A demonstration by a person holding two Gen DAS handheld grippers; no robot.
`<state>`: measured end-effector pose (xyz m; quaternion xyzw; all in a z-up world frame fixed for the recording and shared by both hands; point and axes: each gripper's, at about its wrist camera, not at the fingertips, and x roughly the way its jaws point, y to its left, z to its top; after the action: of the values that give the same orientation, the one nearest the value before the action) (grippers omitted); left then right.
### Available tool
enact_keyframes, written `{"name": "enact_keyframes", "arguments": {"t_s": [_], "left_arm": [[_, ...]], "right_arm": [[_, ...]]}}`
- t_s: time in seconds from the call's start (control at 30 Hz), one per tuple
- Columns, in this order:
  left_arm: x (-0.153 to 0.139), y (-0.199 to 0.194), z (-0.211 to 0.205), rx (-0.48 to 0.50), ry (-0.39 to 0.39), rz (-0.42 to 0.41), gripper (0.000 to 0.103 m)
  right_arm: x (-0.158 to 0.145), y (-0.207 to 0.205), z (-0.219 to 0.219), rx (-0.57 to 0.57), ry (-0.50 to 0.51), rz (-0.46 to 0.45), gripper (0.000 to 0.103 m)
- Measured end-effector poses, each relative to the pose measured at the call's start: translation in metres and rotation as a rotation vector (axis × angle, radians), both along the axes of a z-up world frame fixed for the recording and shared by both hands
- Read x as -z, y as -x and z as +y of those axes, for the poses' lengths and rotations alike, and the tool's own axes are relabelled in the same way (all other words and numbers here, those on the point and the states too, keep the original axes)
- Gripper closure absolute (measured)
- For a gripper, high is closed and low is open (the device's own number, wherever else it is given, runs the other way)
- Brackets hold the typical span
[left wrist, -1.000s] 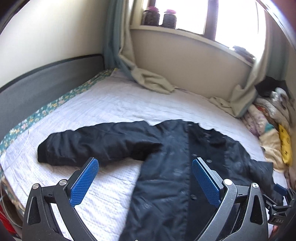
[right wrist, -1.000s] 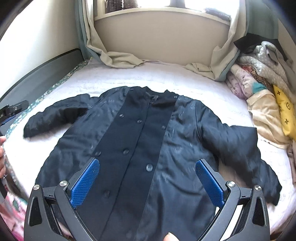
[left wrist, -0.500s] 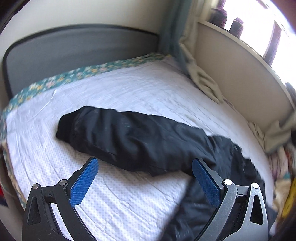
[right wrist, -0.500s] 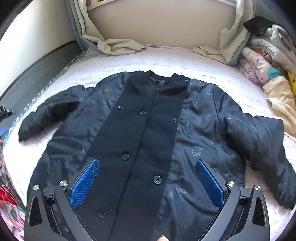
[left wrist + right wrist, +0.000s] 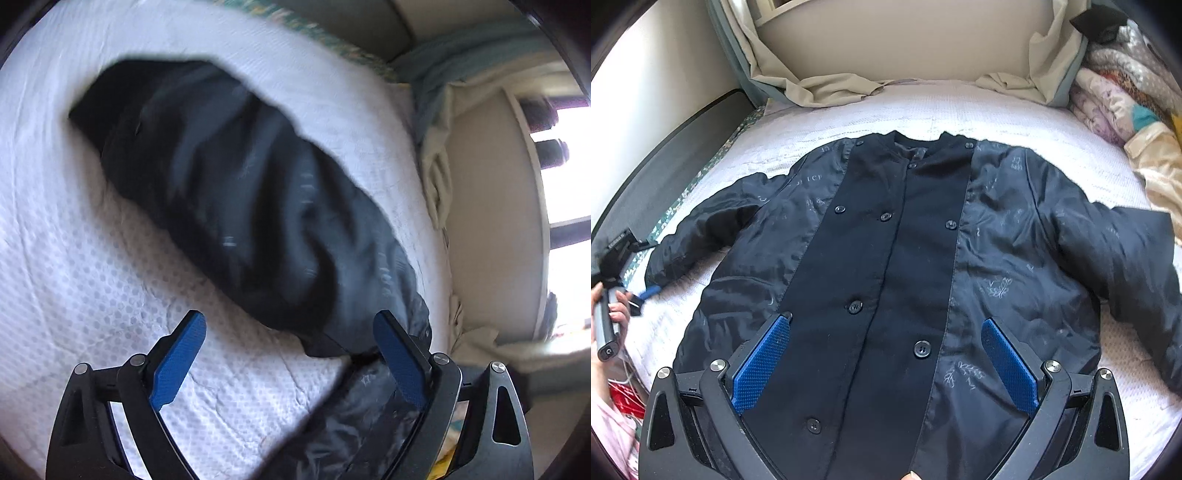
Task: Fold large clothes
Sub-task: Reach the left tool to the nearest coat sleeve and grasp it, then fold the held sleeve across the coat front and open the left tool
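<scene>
A large black buttoned jacket [image 5: 905, 266] lies flat, front up, on a white bed [image 5: 960, 107], sleeves spread to both sides. My right gripper [image 5: 884, 365] is open and empty, hovering over the jacket's lower front. My left gripper [image 5: 288, 354] is open and empty, close above the jacket's left sleeve [image 5: 240, 206]; the view is blurred. The left gripper also shows at the left edge of the right wrist view [image 5: 635, 295], beside the sleeve cuff [image 5: 661, 269].
Beige curtains [image 5: 820, 85] pool at the far side of the bed under a window sill. A pile of folded clothes and blankets [image 5: 1126, 110] sits at the right. A dark headboard [image 5: 672, 158] runs along the left.
My left gripper has swung left and dropped close over the left sleeve. My right gripper has moved closer over the jacket's front.
</scene>
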<state>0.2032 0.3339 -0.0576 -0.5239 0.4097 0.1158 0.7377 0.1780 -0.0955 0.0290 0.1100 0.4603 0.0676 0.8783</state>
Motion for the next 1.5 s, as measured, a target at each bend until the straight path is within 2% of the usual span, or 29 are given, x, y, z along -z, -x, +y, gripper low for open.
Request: {"name": "enact_keyframes", "arguments": {"t_s": [0.13, 0.27, 0.33, 0.4, 0.43, 0.5, 0.6, 0.7, 0.9, 1.03, 1.1, 1.2, 1.3, 1.5], "left_arm": [[0.019, -0.004, 0.017, -0.078, 0.090, -0.008, 0.010], [0.025, -0.008, 0.028, -0.153, 0.068, -0.041, 0.011], [0.032, -0.011, 0.029, -0.174, 0.057, -0.047, 0.022], [0.036, -0.012, 0.030, -0.185, 0.048, -0.058, 0.046], [0.036, -0.013, 0.030, -0.192, 0.043, -0.053, 0.051], [0.033, -0.013, 0.030, -0.196, 0.009, -0.057, 0.073], [0.018, -0.016, 0.025, -0.168, -0.044, -0.097, 0.086], [-0.012, -0.019, 0.015, -0.129, -0.131, -0.159, 0.088], [-0.092, -0.014, -0.038, 0.013, -0.331, -0.340, 0.088], [-0.131, -0.013, -0.099, 0.146, -0.464, -0.448, 0.088], [-0.139, -0.021, -0.131, 0.223, -0.526, -0.472, 0.088], [-0.141, -0.027, -0.178, 0.344, -0.556, -0.502, 0.087], [-0.128, -0.034, -0.220, 0.458, -0.582, -0.478, 0.087], [-0.071, -0.049, -0.303, 0.722, -0.627, -0.325, 0.086]], "right_arm": [[0.003, -0.001, 0.000, 0.004, -0.025, 0.021, 0.000], [0.006, -0.001, 0.003, -0.002, -0.020, 0.026, 0.000], [0.008, -0.003, 0.003, -0.001, -0.012, 0.033, 0.000], [0.011, -0.004, 0.002, 0.006, -0.011, 0.041, 0.000], [0.011, -0.004, 0.001, 0.009, -0.015, 0.043, 0.000], [0.012, -0.004, -0.002, 0.016, -0.021, 0.047, 0.000], [0.013, -0.004, -0.006, 0.020, -0.015, 0.048, 0.000], [0.016, -0.004, -0.008, 0.027, -0.007, 0.057, 0.000], [0.016, -0.005, -0.010, 0.049, -0.008, 0.057, 0.000], [0.013, -0.006, -0.008, 0.054, -0.003, 0.048, 0.000], [0.013, -0.007, -0.006, 0.055, 0.005, 0.047, 0.000], [0.014, -0.007, -0.005, 0.055, 0.020, 0.044, 0.000], [0.013, -0.006, -0.007, 0.065, 0.028, 0.038, 0.000], [0.011, -0.004, -0.023, 0.102, 0.025, 0.036, 0.000]]}}
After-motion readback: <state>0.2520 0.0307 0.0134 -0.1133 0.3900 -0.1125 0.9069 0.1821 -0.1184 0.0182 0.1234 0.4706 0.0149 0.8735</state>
